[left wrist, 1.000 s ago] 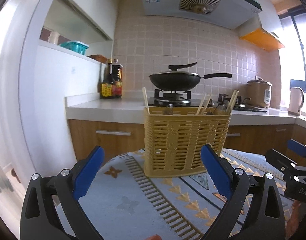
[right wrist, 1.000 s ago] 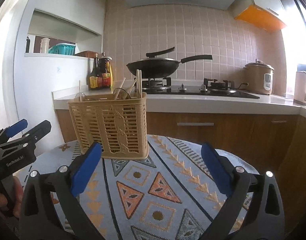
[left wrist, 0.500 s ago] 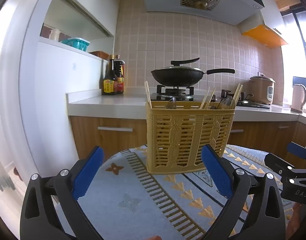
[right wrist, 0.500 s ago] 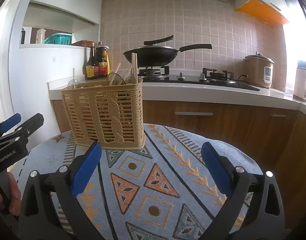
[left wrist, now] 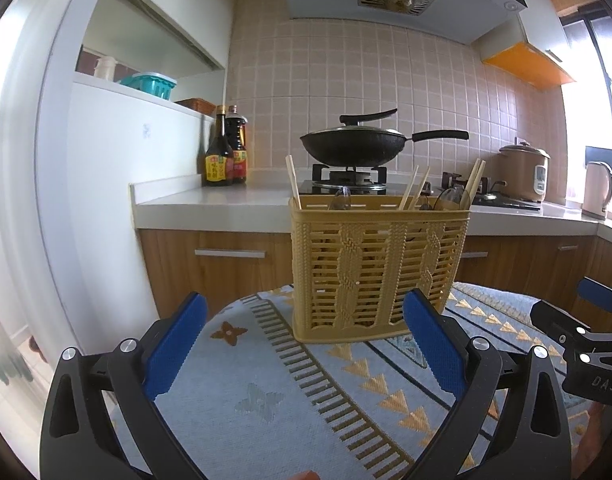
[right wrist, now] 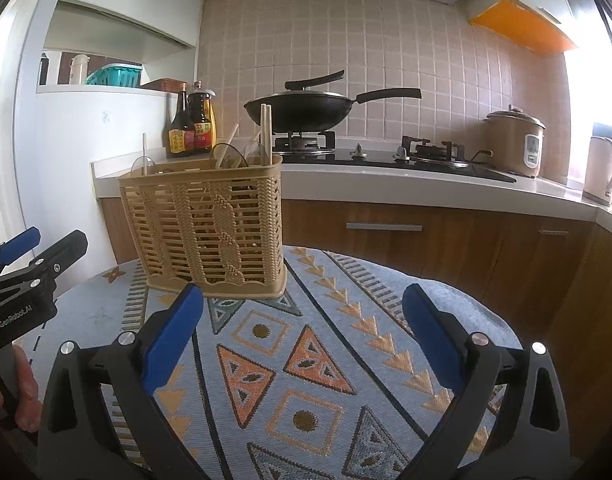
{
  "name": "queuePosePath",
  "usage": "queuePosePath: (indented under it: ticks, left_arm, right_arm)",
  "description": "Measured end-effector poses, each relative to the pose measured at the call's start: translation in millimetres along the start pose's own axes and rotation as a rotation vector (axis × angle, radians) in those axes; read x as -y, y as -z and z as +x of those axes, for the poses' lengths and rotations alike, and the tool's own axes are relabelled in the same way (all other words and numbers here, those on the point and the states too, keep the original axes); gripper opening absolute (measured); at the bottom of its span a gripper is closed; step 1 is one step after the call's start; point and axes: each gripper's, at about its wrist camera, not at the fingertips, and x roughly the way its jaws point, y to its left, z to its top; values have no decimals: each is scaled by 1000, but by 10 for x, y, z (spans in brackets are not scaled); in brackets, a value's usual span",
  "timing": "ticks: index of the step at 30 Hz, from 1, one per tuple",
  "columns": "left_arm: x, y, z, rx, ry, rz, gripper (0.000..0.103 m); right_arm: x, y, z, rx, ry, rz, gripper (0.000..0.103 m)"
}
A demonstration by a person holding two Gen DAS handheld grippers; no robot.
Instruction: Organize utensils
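Stood on the patterned surface: the woven utensil basket, chopsticks and spoons upright inside. Left tongs spread, empty, aimed at the basket. Right tongs spread, empty, basket off to their left. Likely near finished; better approached slowly from above, pinching one chopstick without tipping the basket.

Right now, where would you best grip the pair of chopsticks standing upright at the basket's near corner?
Probably their bare upper ends, approached from above: they stand near-vertical together, clear of the basket rim, while the slatted wall shields everything lower.
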Motion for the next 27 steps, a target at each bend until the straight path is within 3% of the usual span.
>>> queuePosePath:
  ticks: [27]
  left_arm:
    - [44, 11, 33, -19, 16, 21, 95]
  right_arm:
    - [-72, 13, 10, -10, 13, -35, 95]
